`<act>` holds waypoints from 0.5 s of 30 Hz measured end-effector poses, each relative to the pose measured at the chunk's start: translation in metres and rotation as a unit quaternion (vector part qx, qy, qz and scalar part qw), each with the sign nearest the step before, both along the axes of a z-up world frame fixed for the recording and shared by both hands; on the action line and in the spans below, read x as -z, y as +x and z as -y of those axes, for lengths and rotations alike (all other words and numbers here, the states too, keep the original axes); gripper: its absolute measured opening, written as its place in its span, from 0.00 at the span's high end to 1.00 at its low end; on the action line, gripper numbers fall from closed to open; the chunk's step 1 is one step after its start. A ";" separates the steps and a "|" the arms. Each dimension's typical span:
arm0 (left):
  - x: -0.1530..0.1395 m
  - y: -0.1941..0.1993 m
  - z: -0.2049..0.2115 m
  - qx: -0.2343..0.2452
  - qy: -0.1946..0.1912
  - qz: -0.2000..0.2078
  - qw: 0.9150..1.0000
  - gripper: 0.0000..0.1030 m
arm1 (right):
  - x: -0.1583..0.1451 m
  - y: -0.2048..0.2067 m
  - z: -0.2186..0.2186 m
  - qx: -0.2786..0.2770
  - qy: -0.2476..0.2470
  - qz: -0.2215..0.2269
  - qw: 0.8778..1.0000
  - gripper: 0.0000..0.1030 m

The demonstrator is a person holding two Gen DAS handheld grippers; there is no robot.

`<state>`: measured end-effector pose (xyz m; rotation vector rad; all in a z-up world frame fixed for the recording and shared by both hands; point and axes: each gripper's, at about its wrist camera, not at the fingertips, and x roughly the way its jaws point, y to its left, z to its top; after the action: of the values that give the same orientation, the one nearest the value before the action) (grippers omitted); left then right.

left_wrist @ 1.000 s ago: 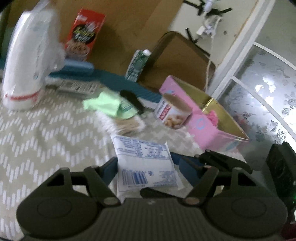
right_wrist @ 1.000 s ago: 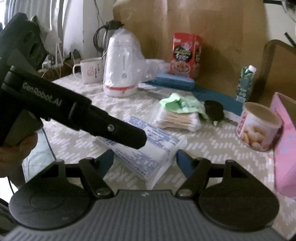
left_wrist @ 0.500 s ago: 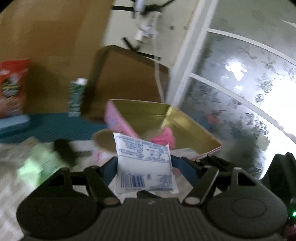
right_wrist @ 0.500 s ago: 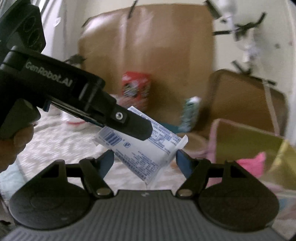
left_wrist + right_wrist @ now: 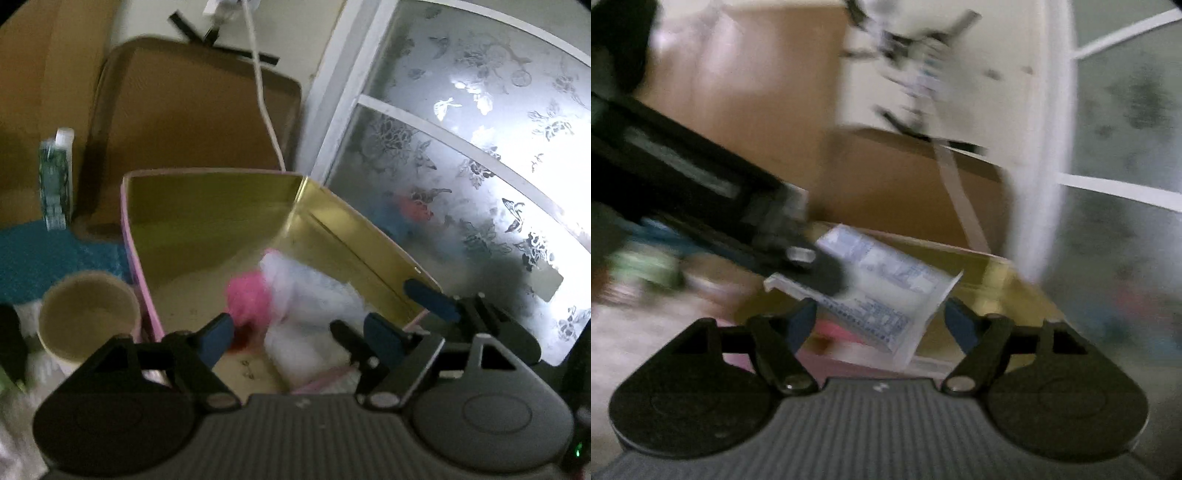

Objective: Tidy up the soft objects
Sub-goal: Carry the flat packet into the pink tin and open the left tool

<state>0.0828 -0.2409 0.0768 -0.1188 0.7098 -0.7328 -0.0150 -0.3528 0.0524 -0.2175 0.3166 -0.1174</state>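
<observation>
step in hand: release of the soft white plastic packet with blue print (image 5: pixel 886 291) into the open pink-sided box with a gold lining (image 5: pixel 207 206). the packet is over the box interior, just beside a pink fluffy item (image 5: pixel 247 295) that lies inside.

orientation: in the right wrist view the packet's long axis runs from upper left to lower right, and its flat sealed end points to the lower right. in the left wrist view it is too blurred to read.

left gripper (image 5: pixel 299 330): its jaws have just been opening. the packet is between them, and the pads appear clear of it. right gripper (image 5: pixel 881 323): spread, with the packet in front of the gap and no pad pressing on it.

next move, as judged: let the packet settle, then withdraw both grippers upward, clear of the box walls. a tan cylindrical tub (image 5: pixel 88 310) stands just beside the box.
</observation>
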 end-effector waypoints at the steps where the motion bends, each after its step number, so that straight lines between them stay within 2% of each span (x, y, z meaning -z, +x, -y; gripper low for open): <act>1: 0.003 -0.002 -0.002 0.003 -0.004 -0.001 1.000 0.22 | 0.003 -0.001 0.005 0.008 0.005 0.001 1.000 0.22; 4: 0.007 -0.010 -0.009 -0.005 0.006 0.007 1.000 0.22 | 0.005 -0.008 0.018 0.001 0.050 0.011 0.999 0.22; 7: 0.008 -0.021 -0.024 -0.007 -0.004 0.011 1.000 0.22 | 0.006 -0.010 0.015 0.003 0.064 0.014 0.998 0.22; 10: 0.005 -0.042 -0.048 -0.010 -0.014 0.037 0.999 0.21 | 0.003 -0.020 0.006 -0.013 0.083 0.025 0.996 0.22; 15: 0.002 -0.071 -0.105 -0.036 -0.036 0.056 0.997 0.21 | -0.002 -0.026 -0.023 -0.052 0.072 0.035 0.995 0.23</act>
<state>0.0113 -0.1356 0.0751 -0.1658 0.5691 -0.6909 -0.0411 -0.3302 0.0545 -0.0859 0.2425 0.0010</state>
